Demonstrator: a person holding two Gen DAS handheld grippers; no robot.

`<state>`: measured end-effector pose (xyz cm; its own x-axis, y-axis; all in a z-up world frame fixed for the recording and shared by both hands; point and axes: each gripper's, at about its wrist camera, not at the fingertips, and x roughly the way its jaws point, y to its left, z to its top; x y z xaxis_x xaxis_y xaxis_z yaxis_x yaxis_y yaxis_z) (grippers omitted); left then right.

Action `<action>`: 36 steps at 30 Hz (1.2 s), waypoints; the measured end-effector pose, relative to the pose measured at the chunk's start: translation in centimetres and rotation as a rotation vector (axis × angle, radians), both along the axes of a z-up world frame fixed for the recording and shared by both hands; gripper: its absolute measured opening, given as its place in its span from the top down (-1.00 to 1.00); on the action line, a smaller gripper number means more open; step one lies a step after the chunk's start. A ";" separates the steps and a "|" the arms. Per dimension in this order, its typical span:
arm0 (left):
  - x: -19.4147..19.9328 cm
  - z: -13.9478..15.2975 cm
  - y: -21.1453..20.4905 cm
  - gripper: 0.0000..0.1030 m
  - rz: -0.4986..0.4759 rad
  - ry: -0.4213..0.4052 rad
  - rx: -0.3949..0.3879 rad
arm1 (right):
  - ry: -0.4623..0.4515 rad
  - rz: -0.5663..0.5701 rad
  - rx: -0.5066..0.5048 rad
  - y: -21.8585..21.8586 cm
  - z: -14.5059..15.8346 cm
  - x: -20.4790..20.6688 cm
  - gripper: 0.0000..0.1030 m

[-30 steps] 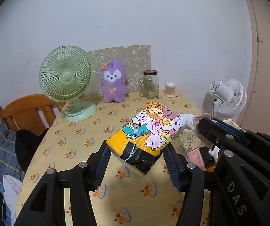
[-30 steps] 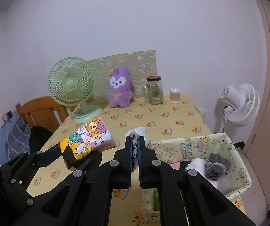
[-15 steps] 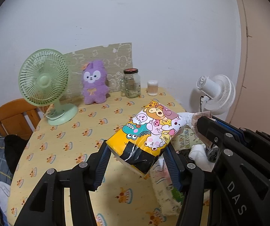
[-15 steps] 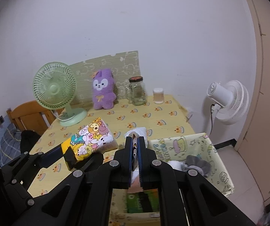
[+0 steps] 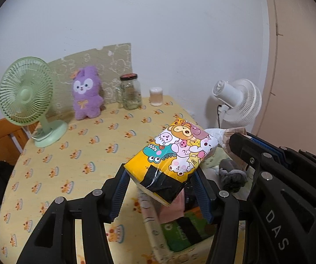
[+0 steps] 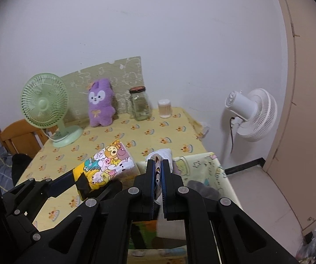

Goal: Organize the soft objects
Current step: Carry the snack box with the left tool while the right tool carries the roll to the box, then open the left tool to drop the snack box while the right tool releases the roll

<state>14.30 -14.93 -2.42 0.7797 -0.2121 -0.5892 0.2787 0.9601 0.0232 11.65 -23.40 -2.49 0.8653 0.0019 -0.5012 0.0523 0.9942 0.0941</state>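
Left tool (image 5: 161, 182) grasps the yellow cartoon-print soft tissue pack (image 5: 172, 156) across its taped near end, pack sticking out forward, tilted, clear of the tabletop (image 5: 87, 145). Looks light, squashy, slick film; side pinch near the end fits, though it may sag or slip. Right tool (image 6: 158, 176) is clenched on a thin white crinkly packet (image 6: 160, 154), limp and light. Both hang over the pale yellow printed fabric storage bin (image 6: 204, 165) just beyond. Farther off: purple plush bunny (image 5: 87, 92) at the wall.
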 end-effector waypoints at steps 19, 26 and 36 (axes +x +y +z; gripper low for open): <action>1.5 -3.9 -4.3 -0.21 -0.110 0.127 0.039 | 0.106 -0.074 0.022 -4.0 -3.8 0.8 0.84; 1.3 -4.6 -4.4 -0.43 -0.118 0.154 0.063 | 0.142 -0.046 0.033 -3.9 -4.9 1.1 0.81; 0.0 -3.9 -4.3 -0.78 -0.097 0.111 0.106 | 0.170 -0.032 0.013 -3.8 -4.9 0.4 -0.11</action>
